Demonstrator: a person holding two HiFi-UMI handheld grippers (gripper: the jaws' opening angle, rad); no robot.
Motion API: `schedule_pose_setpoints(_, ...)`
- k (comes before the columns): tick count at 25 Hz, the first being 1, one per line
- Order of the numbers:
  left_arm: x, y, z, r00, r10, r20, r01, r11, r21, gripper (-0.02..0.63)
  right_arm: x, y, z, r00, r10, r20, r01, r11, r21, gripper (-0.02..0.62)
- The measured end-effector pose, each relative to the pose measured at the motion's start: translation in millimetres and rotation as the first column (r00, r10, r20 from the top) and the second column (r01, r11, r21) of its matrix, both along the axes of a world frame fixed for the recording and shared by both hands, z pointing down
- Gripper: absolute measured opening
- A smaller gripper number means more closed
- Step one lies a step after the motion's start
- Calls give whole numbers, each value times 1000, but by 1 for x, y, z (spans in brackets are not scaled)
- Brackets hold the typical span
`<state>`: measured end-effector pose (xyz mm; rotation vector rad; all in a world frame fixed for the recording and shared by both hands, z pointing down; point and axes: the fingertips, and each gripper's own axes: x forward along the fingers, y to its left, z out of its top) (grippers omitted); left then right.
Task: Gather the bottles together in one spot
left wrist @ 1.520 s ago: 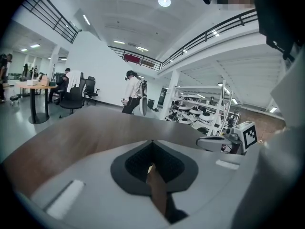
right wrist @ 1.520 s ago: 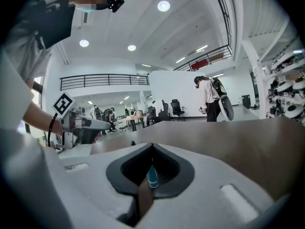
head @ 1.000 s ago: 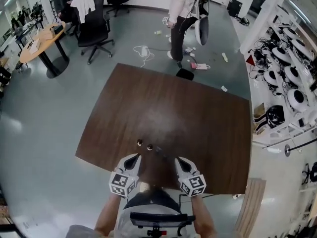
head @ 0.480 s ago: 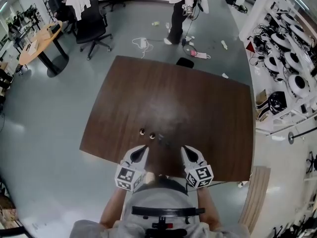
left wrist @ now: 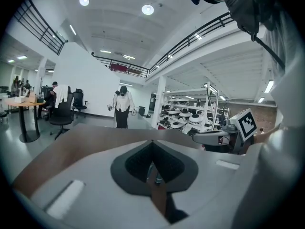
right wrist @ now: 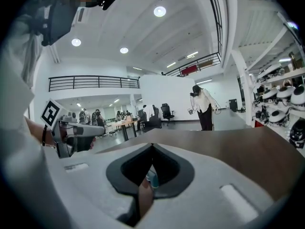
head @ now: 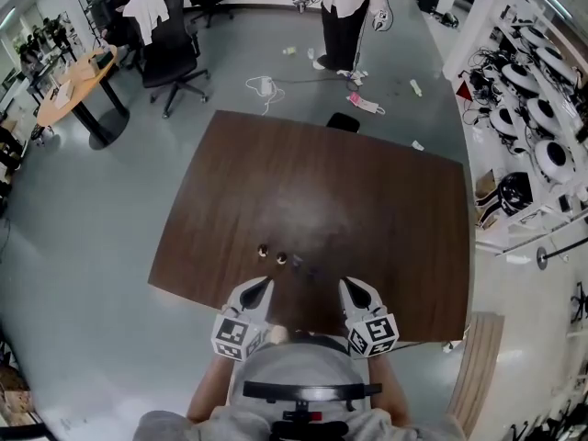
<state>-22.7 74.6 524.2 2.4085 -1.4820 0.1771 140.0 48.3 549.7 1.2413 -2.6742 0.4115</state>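
Head view: left claw (head: 265,286) and right claw (head: 348,286), both clenched and empty, hover at the worktop (head: 322,182) edge. Small bottles (head: 282,258) sit just ahead, likely light and tippy, best gripped around the body.

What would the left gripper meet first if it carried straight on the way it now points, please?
Probably the small bottle standing on the table just ahead of the left gripper; it shows dead centre in the left gripper view, though depth is uncertain.
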Motion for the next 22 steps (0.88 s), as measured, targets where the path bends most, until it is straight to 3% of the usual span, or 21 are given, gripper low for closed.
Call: schedule_pose_setpoints(22, -1, -17, 2, 1000, 12, 7, -12, 1000, -6, 2, -18, -14, 4, 999, -45, -7, 45, 999, -4, 2)
